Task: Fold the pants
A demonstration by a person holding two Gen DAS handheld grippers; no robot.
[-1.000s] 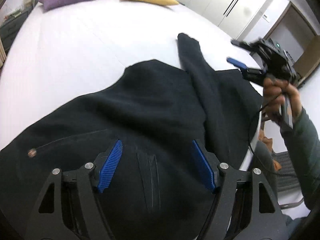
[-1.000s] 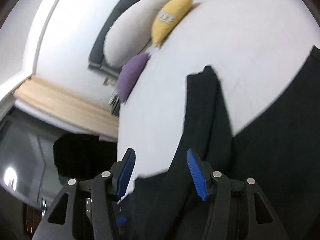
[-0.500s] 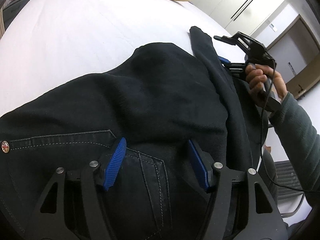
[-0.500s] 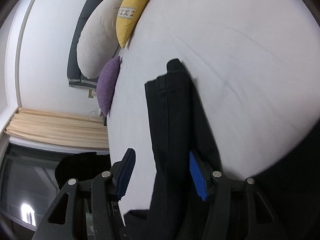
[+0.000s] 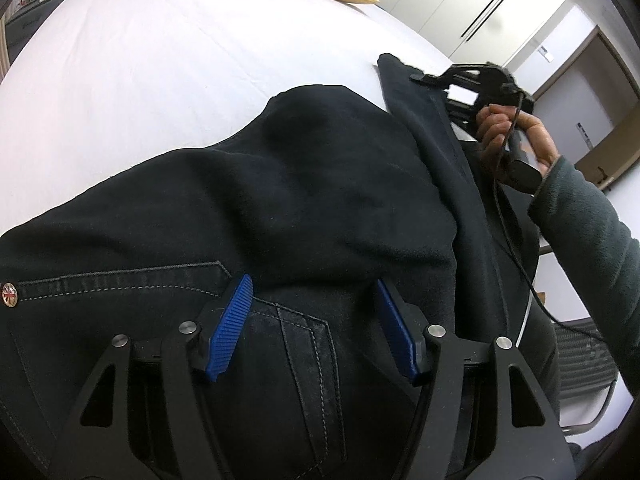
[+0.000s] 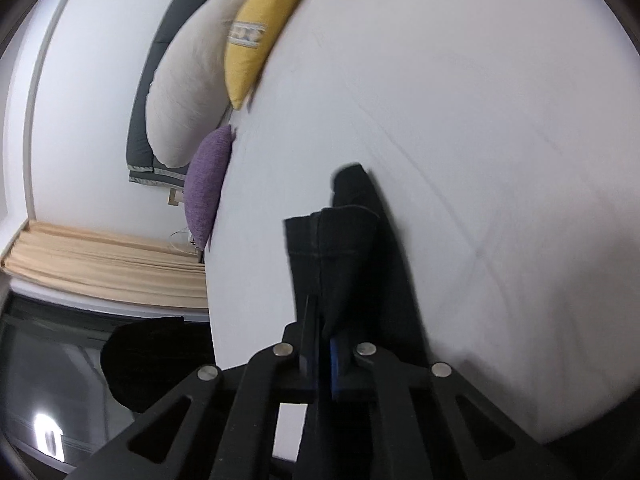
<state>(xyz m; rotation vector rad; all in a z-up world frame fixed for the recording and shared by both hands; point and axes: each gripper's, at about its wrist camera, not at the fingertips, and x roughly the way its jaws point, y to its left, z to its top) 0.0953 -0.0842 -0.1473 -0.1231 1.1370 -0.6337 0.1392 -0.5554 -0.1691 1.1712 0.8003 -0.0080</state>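
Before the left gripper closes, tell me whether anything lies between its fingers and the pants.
Nothing visible does. The left gripper hangs open right over the black pants at a stitched pocket, bare cloth between its blue fingers. The right gripper is already shut on a pant leg.

The left tool (image 5: 312,304) has a black frame with triangular cut-outs, silver round screws at its pivots and ribbed blue pads (image 5: 233,322). Right tool (image 6: 320,322): the same black frame and screws. A thin black cable (image 5: 505,184) runs beside a dark green fleece sleeve (image 5: 592,236)
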